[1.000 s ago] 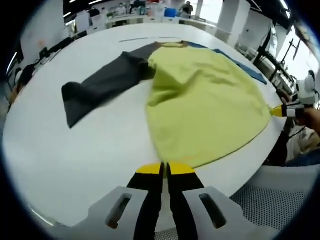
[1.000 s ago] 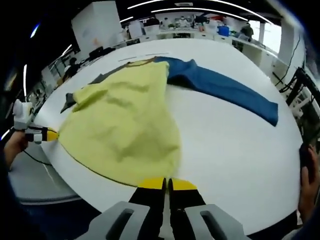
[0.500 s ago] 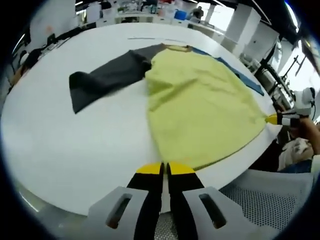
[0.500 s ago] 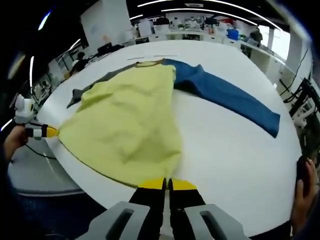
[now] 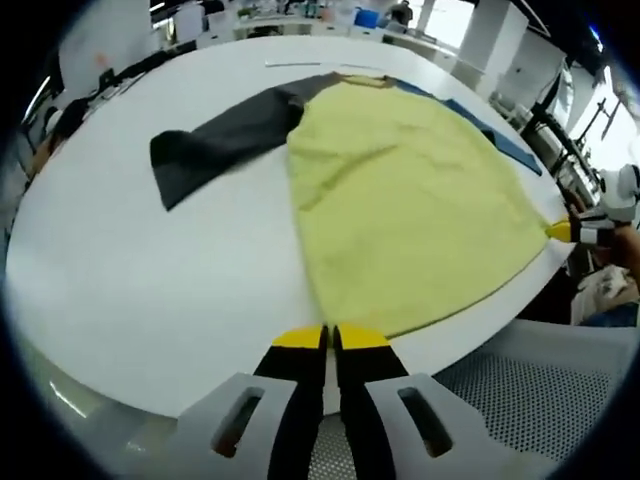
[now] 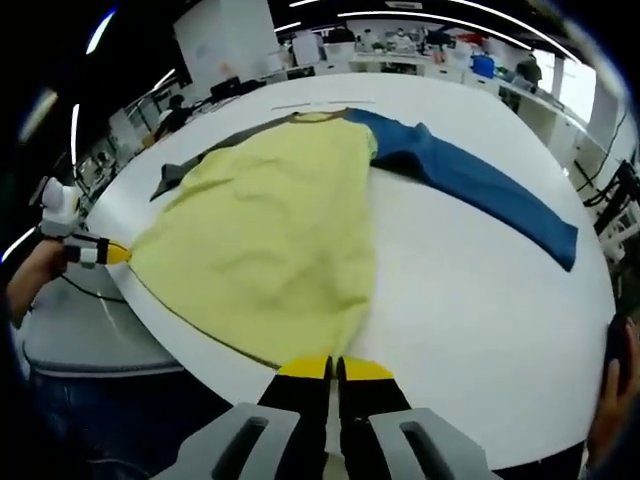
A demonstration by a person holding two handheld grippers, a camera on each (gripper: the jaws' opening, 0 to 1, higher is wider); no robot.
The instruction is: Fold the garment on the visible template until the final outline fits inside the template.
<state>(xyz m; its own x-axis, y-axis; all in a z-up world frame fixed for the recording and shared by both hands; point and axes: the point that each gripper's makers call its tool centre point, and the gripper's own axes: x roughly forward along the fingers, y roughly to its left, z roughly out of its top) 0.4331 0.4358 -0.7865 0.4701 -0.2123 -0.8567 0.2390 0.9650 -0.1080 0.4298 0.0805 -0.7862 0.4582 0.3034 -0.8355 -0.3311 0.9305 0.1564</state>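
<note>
Garment (image 5: 400, 200) spread flat on white table (image 5: 150, 290), yellow body, grey and blue sleeves, left gripper (image 5: 331, 338) and right gripper (image 6: 334, 368) each clenched on a hem corner

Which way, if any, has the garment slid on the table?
Cannot tell: the garment keeps its collar as near the table's thin line as before; the camera moved.

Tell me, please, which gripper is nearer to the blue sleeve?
Right. The right gripper pinches the yellow garment's hem corner on the side where the blue sleeve stretches out. The left gripper pinches the opposite hem corner, on the dark grey sleeve's side.
</note>
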